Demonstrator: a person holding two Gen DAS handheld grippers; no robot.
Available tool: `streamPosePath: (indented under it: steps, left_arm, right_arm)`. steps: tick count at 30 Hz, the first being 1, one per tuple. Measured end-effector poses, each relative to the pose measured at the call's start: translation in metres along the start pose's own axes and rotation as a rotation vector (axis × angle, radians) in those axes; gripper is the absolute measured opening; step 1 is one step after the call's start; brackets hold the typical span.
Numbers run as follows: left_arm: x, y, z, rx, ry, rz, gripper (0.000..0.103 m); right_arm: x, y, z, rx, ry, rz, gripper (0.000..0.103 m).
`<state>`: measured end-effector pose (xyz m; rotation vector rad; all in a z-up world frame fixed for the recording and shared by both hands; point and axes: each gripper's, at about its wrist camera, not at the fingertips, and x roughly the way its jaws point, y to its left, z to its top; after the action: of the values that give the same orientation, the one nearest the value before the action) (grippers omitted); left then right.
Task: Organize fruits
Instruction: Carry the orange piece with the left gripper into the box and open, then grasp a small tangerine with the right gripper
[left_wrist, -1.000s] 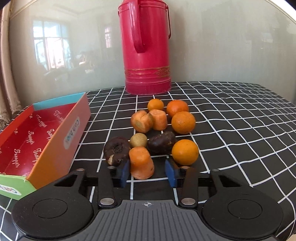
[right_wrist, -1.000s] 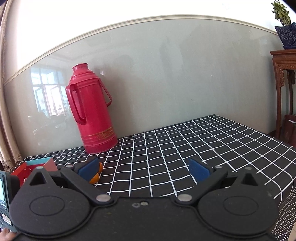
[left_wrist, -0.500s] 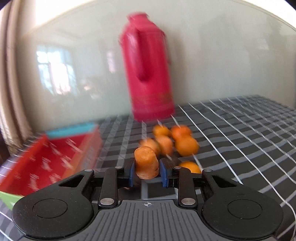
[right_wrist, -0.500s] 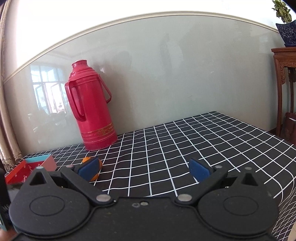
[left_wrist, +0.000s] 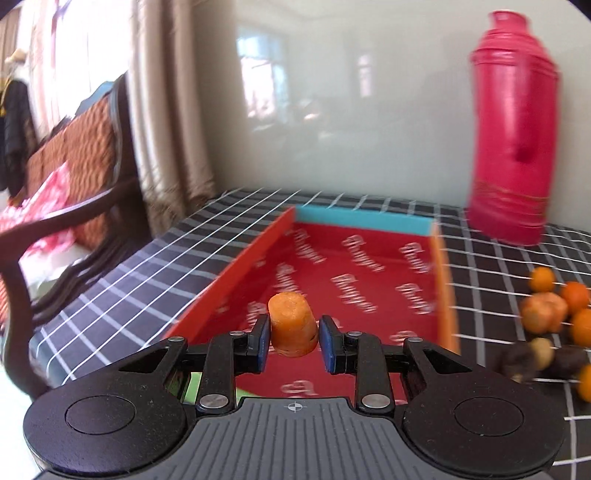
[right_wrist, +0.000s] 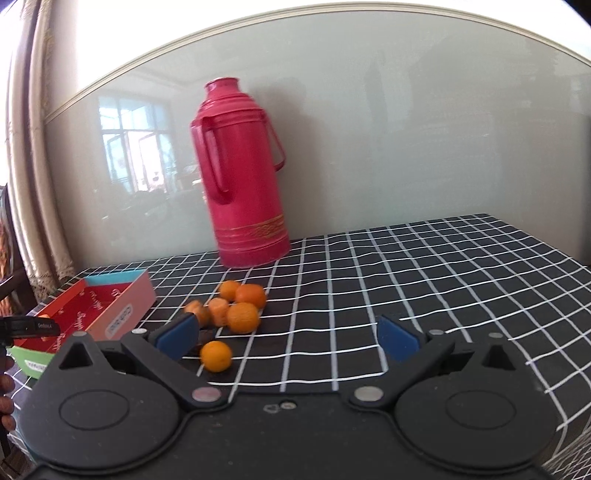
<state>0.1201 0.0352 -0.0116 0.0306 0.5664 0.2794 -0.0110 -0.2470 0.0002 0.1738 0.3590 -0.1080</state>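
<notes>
While the left tool clamps a carrot piece, the red box lies below — right tool apart.

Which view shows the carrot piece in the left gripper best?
Left wrist view: the carrot piece sits centred between the left gripper's blue pads, over the red box. Right wrist view shows only an orange sliver.

The box lies left of the fruit pile on the table; the flask stands behind the pile; a chair stands left of the table.
</notes>
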Motion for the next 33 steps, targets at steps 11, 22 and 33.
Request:
streamPosePath:
  steps: [11, 22, 33]
  left_arm:
    - [0.009, 0.026, 0.003, -0.062, 0.031, 0.007, 0.070]
    - [-0.034, 0.057, -0.003, -0.109, -0.165, 0.026, 0.103]
    - [-0.028, 0.105, -0.005, -0.196, -0.161, 0.108, 0.103]
  right_arm:
    - [0.026, 0.042, -0.003, -0.115, 0.058, 0.050, 0.097]
    - [0.063, 0.054, -0.003, -0.115, 0.173, 0.081, 0.097]
    - [0.108, 0.060, -0.011, -0.115, 0.266, 0.015, 0.063]
